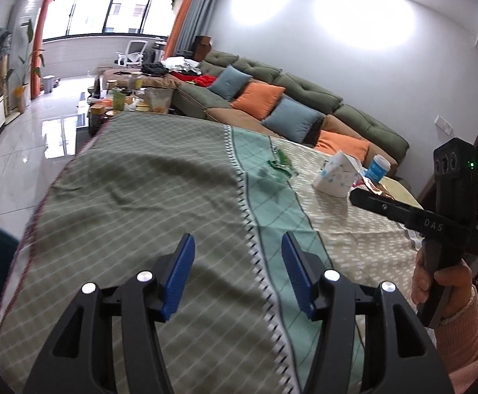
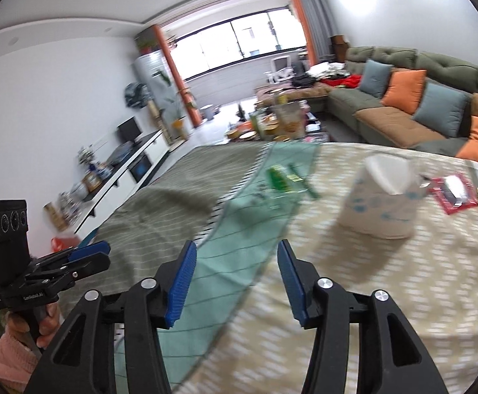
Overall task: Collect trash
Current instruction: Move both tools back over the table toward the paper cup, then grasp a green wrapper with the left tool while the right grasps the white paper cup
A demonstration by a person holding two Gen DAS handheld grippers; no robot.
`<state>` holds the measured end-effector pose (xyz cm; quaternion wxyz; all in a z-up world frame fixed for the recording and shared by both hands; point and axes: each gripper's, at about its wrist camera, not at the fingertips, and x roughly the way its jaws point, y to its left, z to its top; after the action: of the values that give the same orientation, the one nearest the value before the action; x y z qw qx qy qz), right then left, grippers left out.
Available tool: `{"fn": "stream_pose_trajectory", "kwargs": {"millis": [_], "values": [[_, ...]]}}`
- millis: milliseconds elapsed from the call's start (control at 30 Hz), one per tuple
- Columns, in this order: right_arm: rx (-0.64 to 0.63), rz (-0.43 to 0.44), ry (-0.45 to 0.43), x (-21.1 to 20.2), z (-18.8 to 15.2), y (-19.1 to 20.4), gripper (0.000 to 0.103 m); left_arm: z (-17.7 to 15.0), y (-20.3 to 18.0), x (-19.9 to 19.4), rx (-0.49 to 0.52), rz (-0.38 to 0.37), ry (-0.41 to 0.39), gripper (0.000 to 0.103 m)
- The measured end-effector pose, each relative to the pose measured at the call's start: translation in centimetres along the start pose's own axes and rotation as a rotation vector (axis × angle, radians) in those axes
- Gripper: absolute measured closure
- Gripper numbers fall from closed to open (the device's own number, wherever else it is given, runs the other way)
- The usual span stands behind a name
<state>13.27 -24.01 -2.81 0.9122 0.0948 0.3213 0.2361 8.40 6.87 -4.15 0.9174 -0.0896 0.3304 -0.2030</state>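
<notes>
Trash lies ahead on the tablecloth: green wrapper scraps on the teal stripe, a red packet beyond the tissue box. I'd take the near green scraps first, coming in low with one pad either side. Both my left gripper and right gripper are parted about halfway and empty — touching nothing.

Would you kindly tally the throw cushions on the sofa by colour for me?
Blue cushions: 2
Orange cushions: 2
Total: 4
</notes>
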Motion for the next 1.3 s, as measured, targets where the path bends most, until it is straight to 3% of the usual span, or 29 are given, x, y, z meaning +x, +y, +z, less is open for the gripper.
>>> {"fn": "stream_pose_trajectory", "kwargs": {"millis": [267, 367, 533, 967, 1167, 1300], "values": [[0.057, -0.127, -0.051, -1.4, 1.3, -5.1, 0.038, 2.5, -2.8, 4.2, 0.038, -0.053, 0.05, 0.047], [0.083, -0.169, -0.063, -1.2, 1.9, -6.9, 0.03, 3.3, -3.6, 5.6, 0.047, -0.063, 0.066, 0.047], [0.097, -0.211, -0.063, -0.2, 2.9, -9.0, 0.025, 4.8, -4.5, 8.2, 0.056, -0.061, 0.083, 0.047], [0.043, -0.205, 0.012, 3.1, 4.2, -11.0, 0.023, 8.2, -5.2, 15.9, 0.036, -0.036, 0.189, 0.047], [0.034, -0.192, 0.016, 3.2, 4.4, -10.9, 0.044, 8.5, -4.7, 18.1, 0.004, -0.042, 0.225, 0.049], [0.034, -0.189, 0.014, 3.1, 4.3, -11.1, 0.054, 8.3, -4.7, 18.6, 0.006, -0.059, 0.24, 0.068]]}}
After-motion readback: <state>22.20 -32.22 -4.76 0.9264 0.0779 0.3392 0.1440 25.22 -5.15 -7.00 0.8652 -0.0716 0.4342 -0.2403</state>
